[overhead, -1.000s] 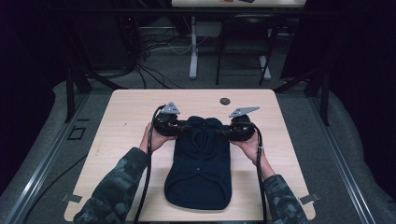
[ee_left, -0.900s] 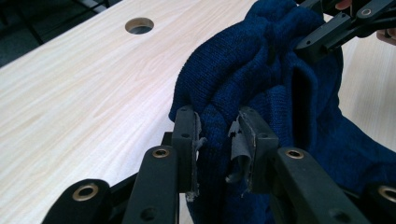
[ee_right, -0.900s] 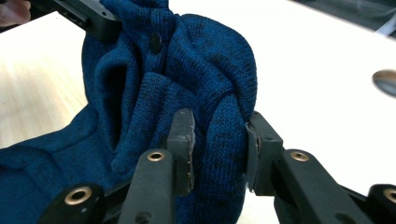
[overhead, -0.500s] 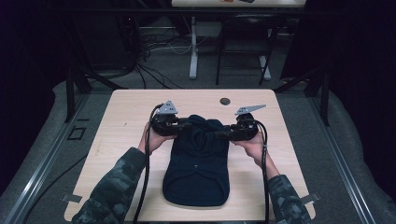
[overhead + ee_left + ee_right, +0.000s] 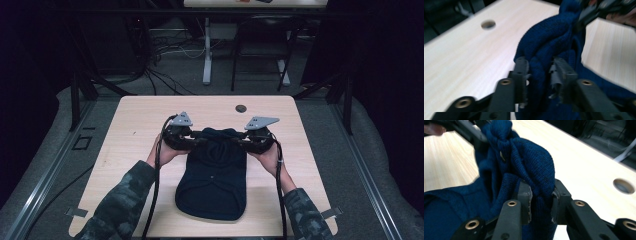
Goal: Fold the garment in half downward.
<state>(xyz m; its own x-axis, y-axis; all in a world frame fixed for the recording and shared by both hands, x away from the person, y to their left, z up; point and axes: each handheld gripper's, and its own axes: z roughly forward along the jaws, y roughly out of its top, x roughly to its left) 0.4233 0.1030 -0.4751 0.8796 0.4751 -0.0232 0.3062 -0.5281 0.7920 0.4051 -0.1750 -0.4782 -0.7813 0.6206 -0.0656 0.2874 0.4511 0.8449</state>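
Note:
A dark blue knitted garment (image 5: 215,175) lies lengthwise on the light wooden table (image 5: 140,115), its far end lifted and stretched between both grippers. My left gripper (image 5: 196,140) is shut on the far left corner of the knit (image 5: 541,57), the fabric bunched between its jaws. My right gripper (image 5: 241,143) is shut on the far right corner of the knit (image 5: 534,170). In the left gripper view the other gripper (image 5: 596,11) holds the far fold. In the right gripper view the other gripper (image 5: 467,131) sits at the top left.
A round cable hole (image 5: 241,108) sits near the table's far edge, also seen as the hole (image 5: 488,24) and the hole (image 5: 623,185). Cables trail from both grippers along camouflage sleeves (image 5: 120,200). A chair and desk legs (image 5: 207,50) stand beyond the table.
Both grippers have moved slightly apart and toward the person, pulling the garment's far end tighter and dragging the knit a little nearer the front edge.

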